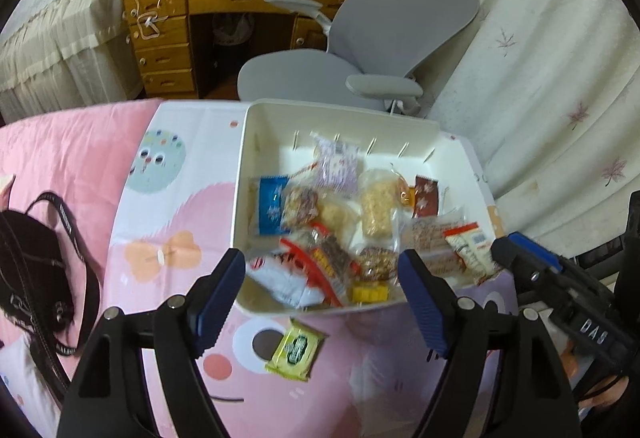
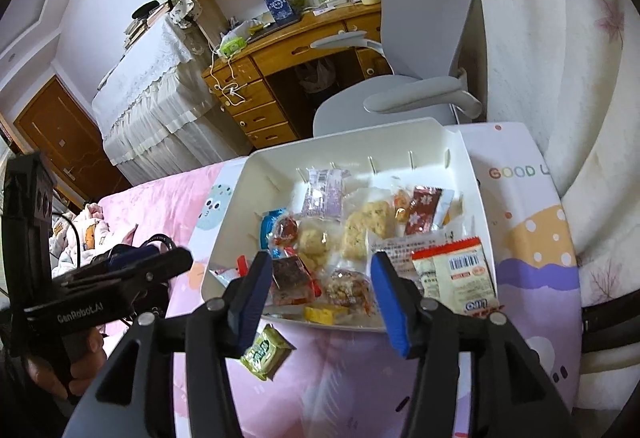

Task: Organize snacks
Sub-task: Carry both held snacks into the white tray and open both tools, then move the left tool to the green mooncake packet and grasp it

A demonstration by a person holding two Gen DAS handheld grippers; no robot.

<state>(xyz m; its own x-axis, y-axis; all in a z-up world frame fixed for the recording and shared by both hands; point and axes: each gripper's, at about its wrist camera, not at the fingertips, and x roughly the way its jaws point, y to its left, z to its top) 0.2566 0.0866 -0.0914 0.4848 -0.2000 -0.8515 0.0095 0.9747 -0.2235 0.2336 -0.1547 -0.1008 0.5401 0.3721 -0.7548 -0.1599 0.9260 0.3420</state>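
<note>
Left gripper (image 1: 322, 302) and right gripper (image 2: 316, 298): jaws apart, empty, above near rim of white box (image 1: 256, 142). Green packet (image 1: 295, 350) alone on sheet just outside that rim. Likely light, crinkly, slippery; best pinched across flat middle.

I see the white box (image 1: 256, 142) lying open on the pink bedspread, heaped with wrapped snacks (image 1: 332, 230). One yellow-green packet (image 1: 295, 349) lies flat outside, just beside its near wall.
</note>
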